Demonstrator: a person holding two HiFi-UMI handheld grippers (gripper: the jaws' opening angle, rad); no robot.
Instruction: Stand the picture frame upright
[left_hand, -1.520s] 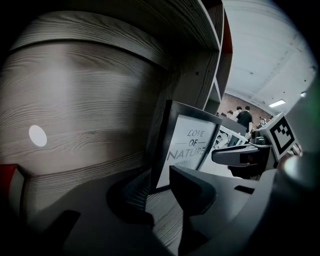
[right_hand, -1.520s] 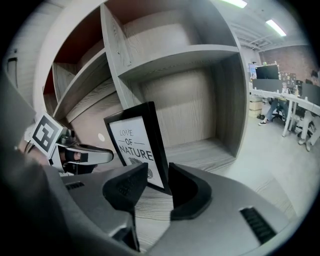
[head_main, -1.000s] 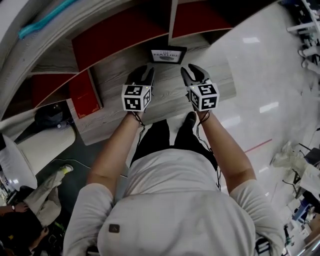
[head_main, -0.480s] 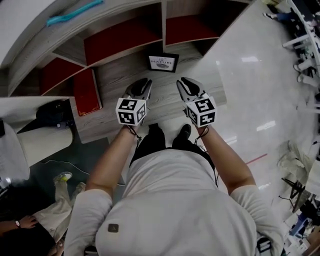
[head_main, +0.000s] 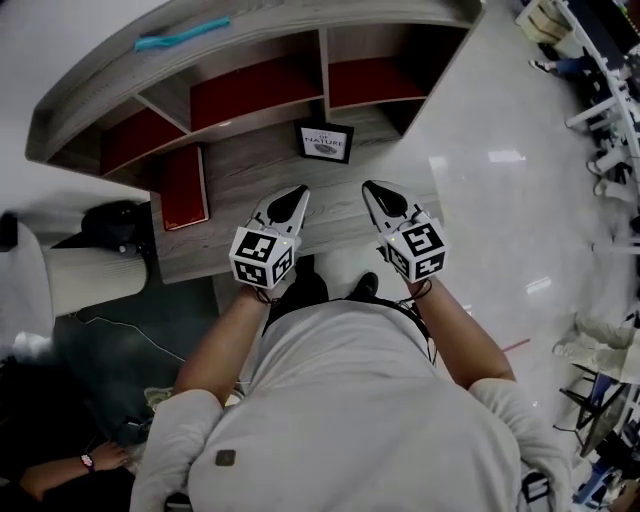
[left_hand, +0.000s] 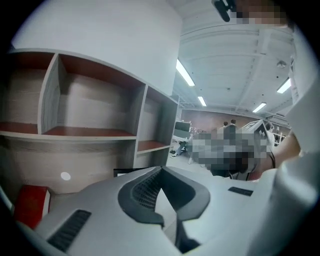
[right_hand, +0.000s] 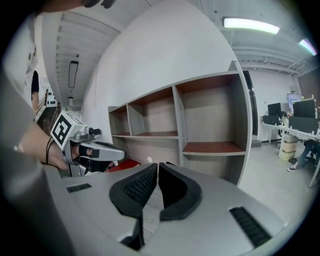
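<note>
Grey wood-grain laminate covers the desk (head_main: 255, 165) and the shelf unit (head_main: 250, 45) that rises at its far edge; the open compartments of the unit have red floors. The picture frame (head_main: 326, 141) stands on the desk at the far side, just in front of the divider between two lower compartments. Its black border and white printed face are turned toward the person. In the left gripper view only its dark top edge shows above the tool body, level and face-on. The left tool (head_main: 297, 192) is held above the near part of the desk, well apart from the frame, with its tips pointing toward the shelves. Its jaws have just been closing and are now pressed together at the tips, with nothing between them. The right tool (head_main: 369, 186) is held beside it on the right, at about the same height and also clear of the frame. Its jaws have likewise just been closing, and the ribbed pads meet with nothing pinched. Each tool carries a marker cube (head_main: 262, 257) at its near end, just ahead of the person's wrist. A red flat object (head_main: 184, 187) lies on the left part of the desk, well apart from the frame. A teal object (head_main: 183, 38) lies on top of the shelf unit at the far left. Glossy white floor (head_main: 500, 200) extends to the right of the desk.
</note>
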